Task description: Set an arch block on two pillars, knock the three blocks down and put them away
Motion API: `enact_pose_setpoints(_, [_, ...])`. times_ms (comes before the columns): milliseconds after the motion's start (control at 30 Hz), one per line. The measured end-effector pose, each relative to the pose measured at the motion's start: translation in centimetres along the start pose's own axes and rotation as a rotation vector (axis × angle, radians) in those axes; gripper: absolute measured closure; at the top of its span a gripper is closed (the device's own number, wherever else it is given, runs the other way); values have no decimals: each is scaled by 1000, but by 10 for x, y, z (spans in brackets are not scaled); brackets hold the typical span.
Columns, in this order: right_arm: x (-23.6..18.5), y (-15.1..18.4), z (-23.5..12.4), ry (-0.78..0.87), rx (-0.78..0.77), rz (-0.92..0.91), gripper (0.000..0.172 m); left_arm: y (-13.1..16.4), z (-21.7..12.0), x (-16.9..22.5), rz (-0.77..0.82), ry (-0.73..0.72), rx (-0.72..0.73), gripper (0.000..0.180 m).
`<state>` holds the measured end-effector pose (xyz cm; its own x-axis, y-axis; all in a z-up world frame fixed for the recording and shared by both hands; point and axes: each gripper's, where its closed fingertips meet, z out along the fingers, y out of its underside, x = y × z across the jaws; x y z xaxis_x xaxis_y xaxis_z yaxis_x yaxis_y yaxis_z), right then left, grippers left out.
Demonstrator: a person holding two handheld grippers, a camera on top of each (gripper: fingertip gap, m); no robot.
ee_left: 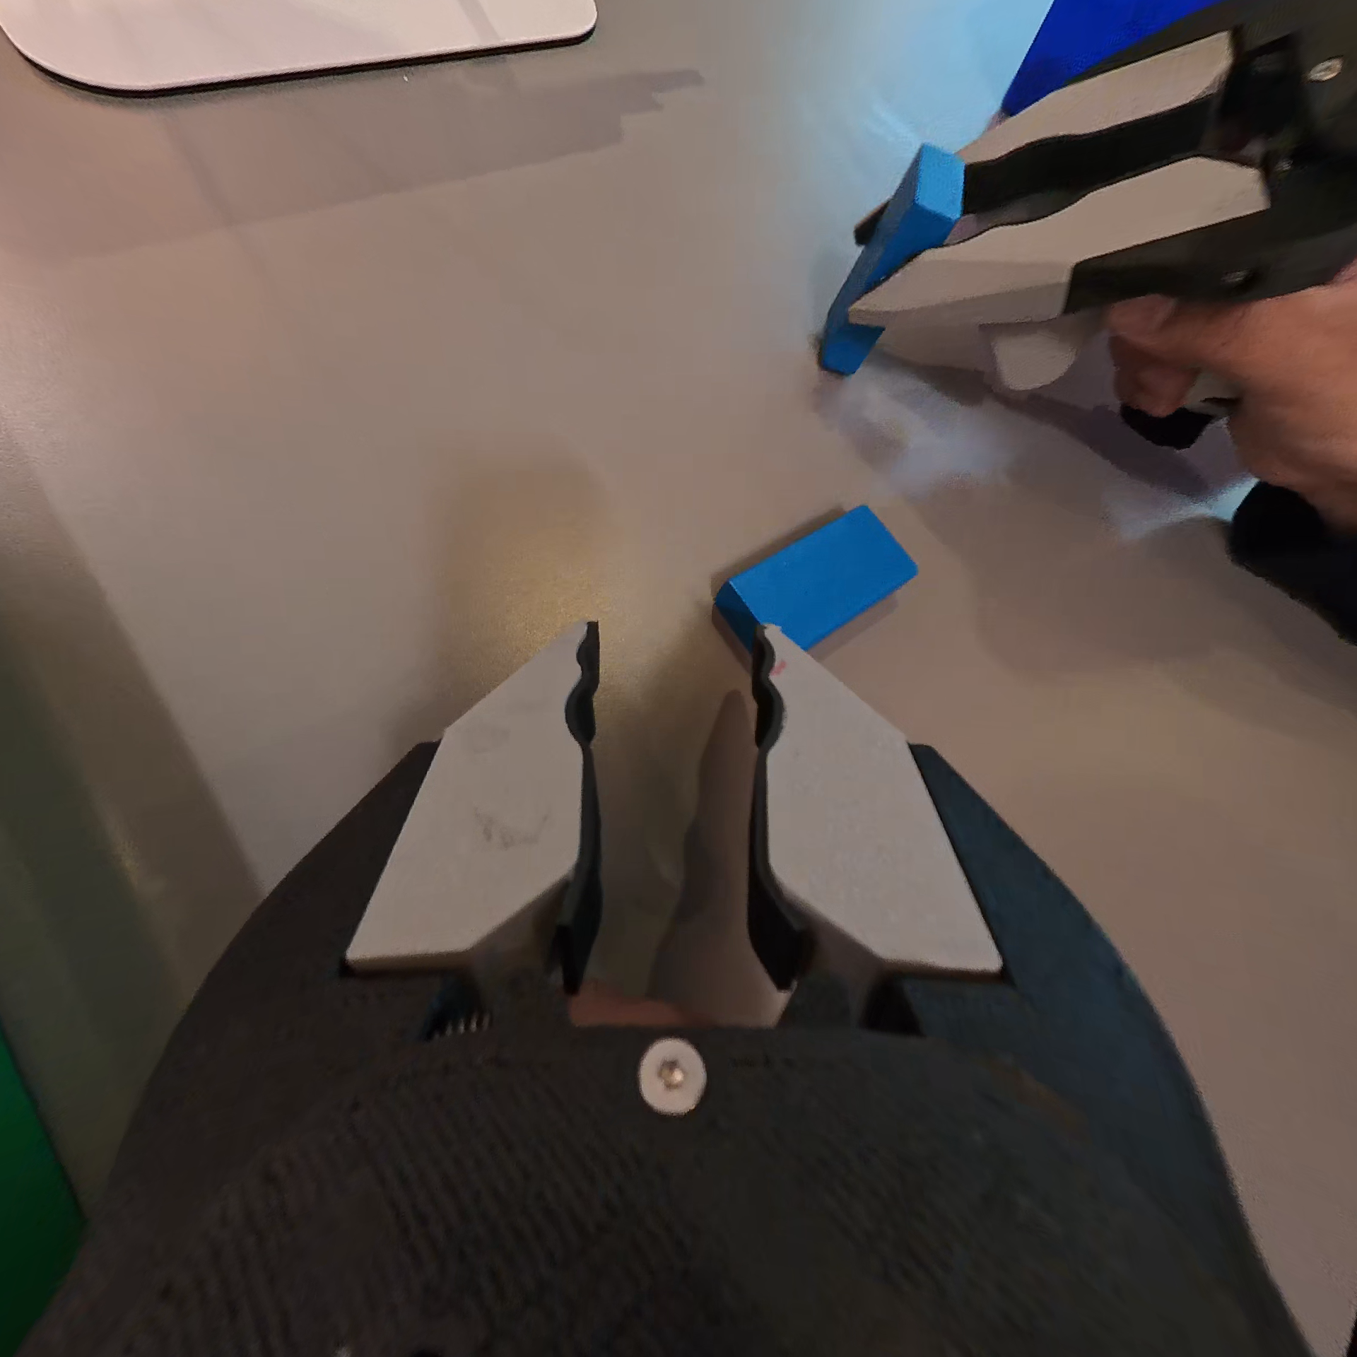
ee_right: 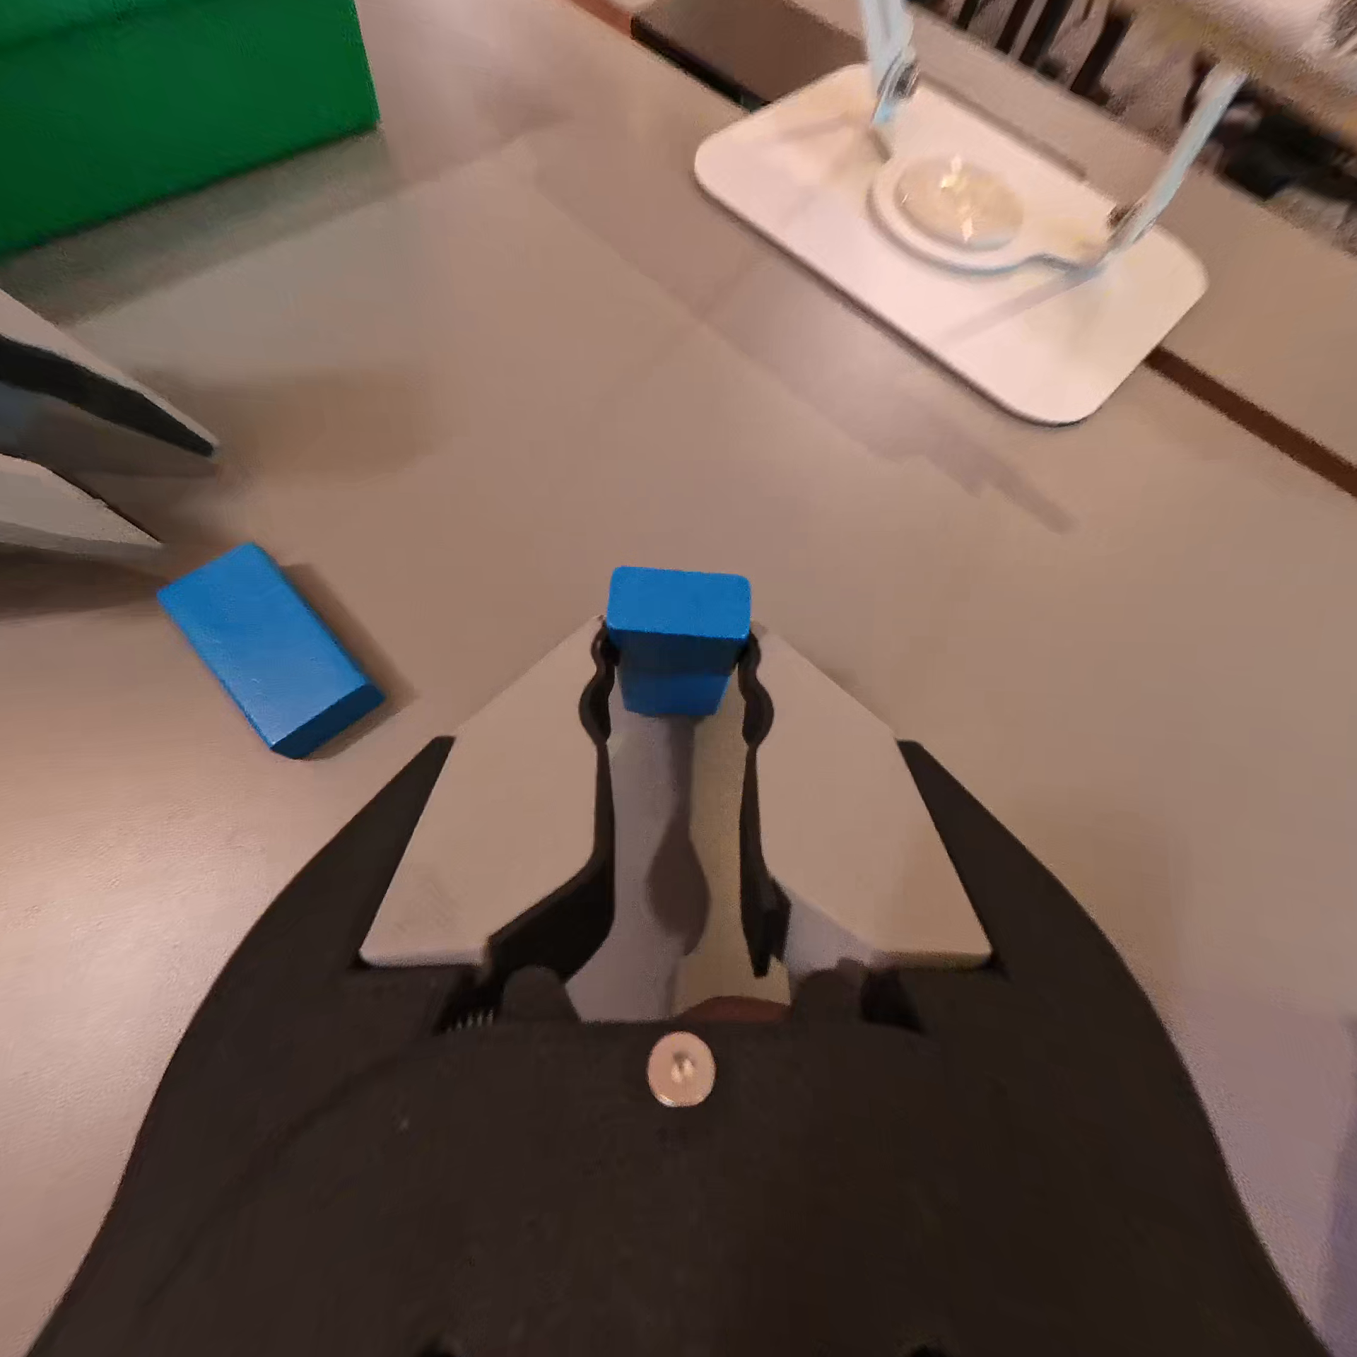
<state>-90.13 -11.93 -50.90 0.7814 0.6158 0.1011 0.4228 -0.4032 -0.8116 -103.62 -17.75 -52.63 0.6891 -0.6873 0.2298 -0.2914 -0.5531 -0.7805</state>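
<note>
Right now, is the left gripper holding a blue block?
No, the left gripper is open with nothing between its fingers; a blue block lies flat on the table just past one fingertip.

We seem to be at an office desk (ee_right: 514,367): a white monitor stand (ee_right: 954,294) sits at one o'clock.

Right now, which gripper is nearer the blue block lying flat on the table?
Left. The left gripper hangs open with one fingertip at the flat blue block; the right gripper, farther off, clamps another blue block.
</note>
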Motion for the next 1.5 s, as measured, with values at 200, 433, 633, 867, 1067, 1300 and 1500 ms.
enact_pose_setpoints(200, [60, -50, -112, 334, 379, -10, 141, 0, 0, 0, 0, 1, -2, 141])
enact_pose_setpoints(433, [158, -19, -279, 832, 441, -44, 141, 0, 0, -1, -24, 9, 0, 141])
enact_pose_setpoints(633, [218, 75, -282, 786, 92, 231, 140, 0, 0, -1, -10, -1, -5, 141])
enact_pose_setpoints(867, [161, 6, -283, 654, 356, 87, 132, -3, -2, -2, -22, -1, 21, 141])
enact_pose_setpoints(1067, [-24, -30, -162, -213, 320, 8, 117, -7, -3, 0, 10, -7, 47, 142])
enact_pose_setpoints(1300, [-104, 12, -44, -302, -14, -375, 114, -10, -5, -5, -43, 3, 70, 142])
enact_pose_setpoints(1500, [-108, 4, -1, -304, -85, -495, 121, -8, -3, -3, -1, -17, 53, 143])
